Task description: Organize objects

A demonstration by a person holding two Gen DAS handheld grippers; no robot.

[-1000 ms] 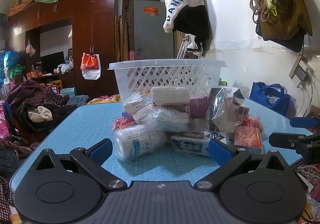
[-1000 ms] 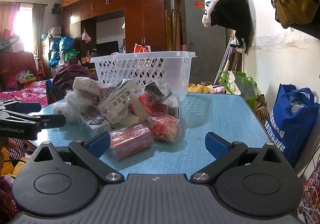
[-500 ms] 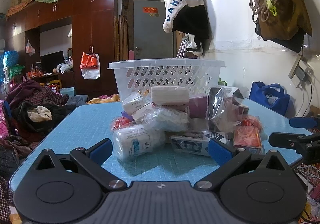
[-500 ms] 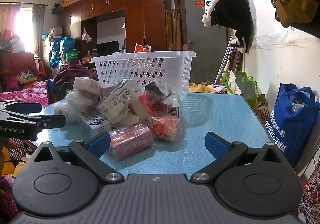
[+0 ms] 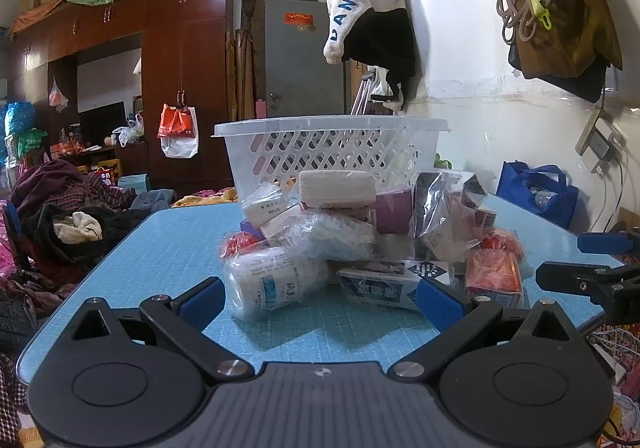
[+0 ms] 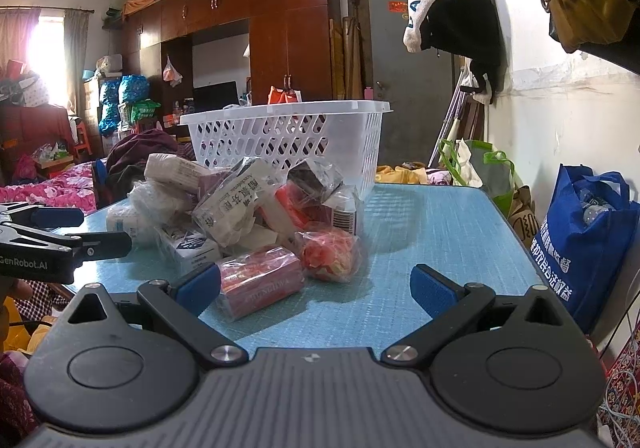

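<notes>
Between my left gripper's [image 5: 318, 298] spread, empty fingers lies a wrapped white bottle [image 5: 272, 280] on its side, close to the left pad, and a blue-and-white box [image 5: 380, 288] reaches toward the right pad. My right gripper [image 6: 316, 284] is likewise released and holds nothing; a red cylinder wrapped in film [image 6: 260, 280] lies just beside its left pad, and a red crinkled bundle [image 6: 330, 254] sits a little farther on. To the right of that bundle the blue table [image 6: 440, 232] is bare all the way to its right edge, which leaves open room on that side. From the left wrist view, bare tabletop also runs along the left of the pile [image 5: 360, 232] up to the rounded near-left corner, and my right gripper's fingers show at the far right of that view, over the table's right edge.

Beyond both grippers the pile heaps together bagged and boxed items, touching and overlapping: a white pad-like pack [image 5: 338, 185] on top, a purple box [image 5: 394, 203], a crumpled clear bag over a dark pack [image 5: 444, 207]. Behind the pile, touching or just beside it, stands a white lattice basket [image 5: 332, 151] upright near the far edge; I cannot tell what is in it. A blue tote bag [image 6: 588, 244] sits off the table at the right wall
</notes>
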